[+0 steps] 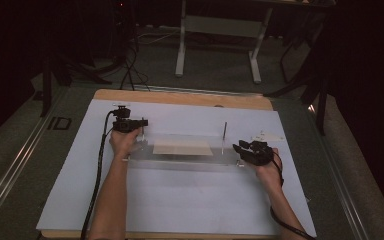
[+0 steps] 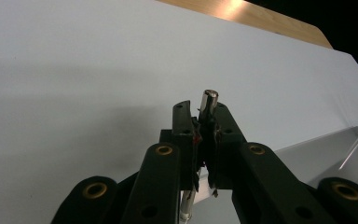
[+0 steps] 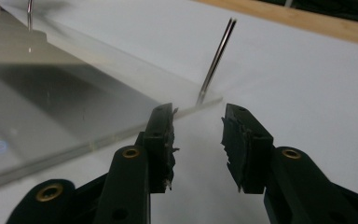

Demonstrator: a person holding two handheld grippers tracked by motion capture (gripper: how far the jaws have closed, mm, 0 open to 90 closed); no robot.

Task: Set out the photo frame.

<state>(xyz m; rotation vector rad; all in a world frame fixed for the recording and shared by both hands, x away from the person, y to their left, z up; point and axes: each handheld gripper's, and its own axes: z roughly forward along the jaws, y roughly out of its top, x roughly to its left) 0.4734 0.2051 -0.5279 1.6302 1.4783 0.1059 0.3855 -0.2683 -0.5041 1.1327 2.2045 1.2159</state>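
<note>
Clear acrylic plate (image 1: 185, 160): stiff, slick, take by edge; left gripper (image 2: 204, 135) clenched on metal post (image 2: 209, 100), right gripper (image 3: 198, 135) released.

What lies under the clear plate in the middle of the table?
Under the clear plate lies a pale sheet on the white table cover. Glare hides any finer detail beneath. The left claw grips a metal post.

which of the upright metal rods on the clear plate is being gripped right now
The rod at the plate's left corner: the left hand-held gripper is shut on it. The rod near the right end stands free, with the right hand-held gripper open beside the clear plate.
</note>
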